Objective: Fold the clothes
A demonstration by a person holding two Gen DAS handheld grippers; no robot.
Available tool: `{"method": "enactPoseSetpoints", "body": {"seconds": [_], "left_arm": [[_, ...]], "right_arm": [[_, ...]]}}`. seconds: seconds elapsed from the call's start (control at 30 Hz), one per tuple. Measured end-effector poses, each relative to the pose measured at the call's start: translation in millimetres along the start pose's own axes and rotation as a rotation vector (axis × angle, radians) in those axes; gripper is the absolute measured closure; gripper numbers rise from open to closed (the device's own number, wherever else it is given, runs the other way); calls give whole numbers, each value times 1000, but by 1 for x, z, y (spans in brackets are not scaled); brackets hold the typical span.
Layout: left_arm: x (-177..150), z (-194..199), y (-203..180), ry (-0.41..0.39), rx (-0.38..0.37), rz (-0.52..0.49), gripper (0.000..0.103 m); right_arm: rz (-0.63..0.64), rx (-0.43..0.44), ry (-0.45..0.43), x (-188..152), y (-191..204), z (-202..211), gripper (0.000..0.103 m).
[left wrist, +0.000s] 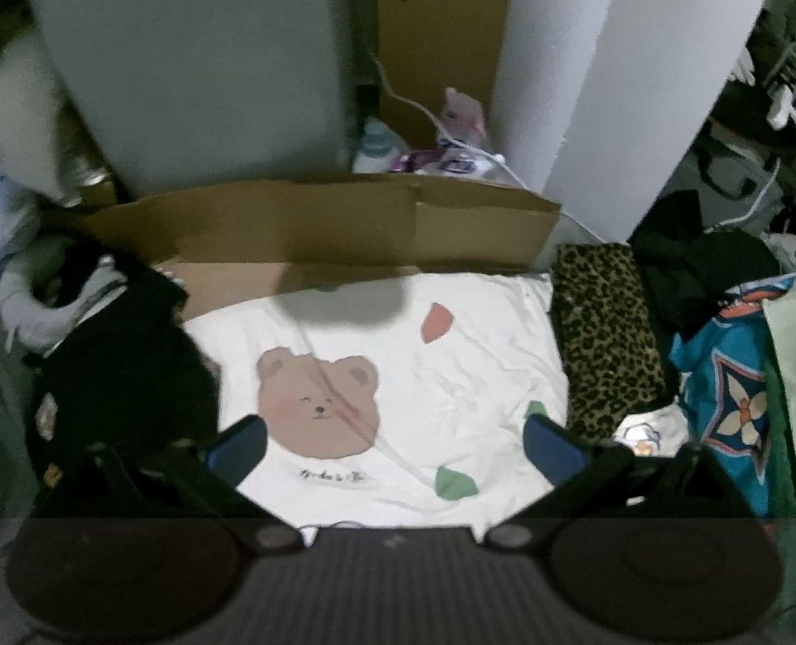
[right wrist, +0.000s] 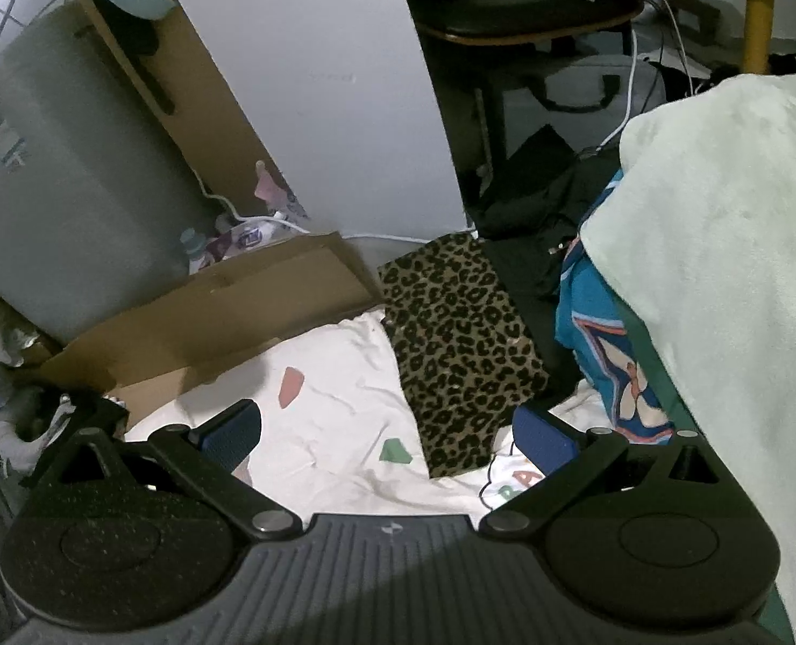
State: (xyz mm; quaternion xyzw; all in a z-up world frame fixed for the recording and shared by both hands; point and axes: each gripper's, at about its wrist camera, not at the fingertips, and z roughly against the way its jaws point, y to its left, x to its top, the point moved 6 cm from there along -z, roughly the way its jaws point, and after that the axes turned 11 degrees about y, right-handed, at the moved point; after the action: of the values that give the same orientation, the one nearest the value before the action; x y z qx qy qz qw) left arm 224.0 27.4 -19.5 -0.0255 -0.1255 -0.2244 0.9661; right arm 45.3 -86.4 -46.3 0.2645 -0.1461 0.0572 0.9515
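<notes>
**Grippers Released Above Garment**

Both grippers, left gripper (left wrist: 395, 443) and right gripper (right wrist: 387, 432), hover with jaws spread wide, grasping nothing. White bear-print shirt (left wrist: 398, 376) lies flat beneath them, touching the folded leopard-print garment (right wrist: 457, 344) and the cardboard sheet (left wrist: 312, 231).

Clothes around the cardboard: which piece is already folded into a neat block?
The leopard-print garment, a tidy rectangular block right of the white bear-print shirt. The black clothes and blue patterned fabric beyond it lie crumpled.
</notes>
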Motion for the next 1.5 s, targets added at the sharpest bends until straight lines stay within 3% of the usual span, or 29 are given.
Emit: {"method": "enactPoseSetpoints", "body": {"seconds": [0.6,1.13,1.27,1.5], "left_arm": [[-90,35,49,-46,14,135,0],[-144,34,25,-112,29,196,0],[-153,29,20,-107,63,188,0],[-163,21,17,-97,54,216,0]], "right_arm": [[59,-90,-62,-38,-5,43,0],[150,-208,-124,-59,29,61,0],[169,-238,-128,-65,33,61,0],[193,-254,-116,-83,35,57,0]]}}
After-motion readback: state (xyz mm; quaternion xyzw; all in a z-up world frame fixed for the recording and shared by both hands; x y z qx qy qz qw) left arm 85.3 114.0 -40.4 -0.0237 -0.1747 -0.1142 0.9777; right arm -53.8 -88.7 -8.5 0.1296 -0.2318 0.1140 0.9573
